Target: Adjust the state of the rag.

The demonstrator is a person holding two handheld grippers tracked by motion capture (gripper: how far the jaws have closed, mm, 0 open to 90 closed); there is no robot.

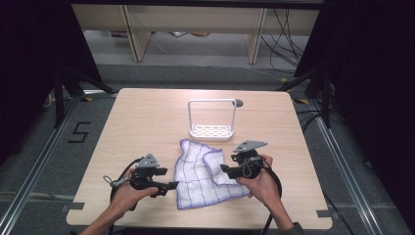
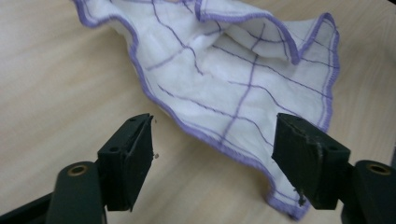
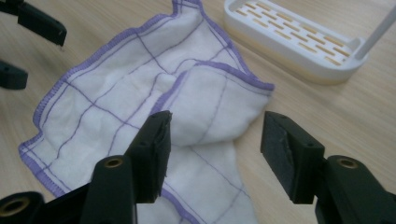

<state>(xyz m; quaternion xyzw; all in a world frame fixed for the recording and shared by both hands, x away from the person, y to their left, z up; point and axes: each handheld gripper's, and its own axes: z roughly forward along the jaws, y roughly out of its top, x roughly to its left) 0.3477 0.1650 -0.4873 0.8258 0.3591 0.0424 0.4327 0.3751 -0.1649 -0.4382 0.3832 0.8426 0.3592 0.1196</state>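
White cloth [image 1: 203,174] with purple grid lines and purple hemming is spread, partly folded over, on the near middle of the table [image 1: 147,122], between the two grippers. The left gripper [image 1: 169,186] is held just beside the cloth's near left edge, its jaws apart and empty; the right gripper [image 1: 224,170] is held over the folded right part, jaws likewise apart, nothing clamped. In the left gripper view [image 2: 212,144] the cloth's hemmed corner is seen lying just beyond and partly between the open jaws, apart from the pads. In the right gripper view [image 3: 215,140] the doubled flap is shown ahead of the jaws, and the slotted base of a white rack [image 3: 299,39] is seen just past the cloth. From the high view the rack [image 1: 212,120] is seen upright, far of the cloth. Pale wood grain covers the table; grey floor and dark curtains are seen beyond.
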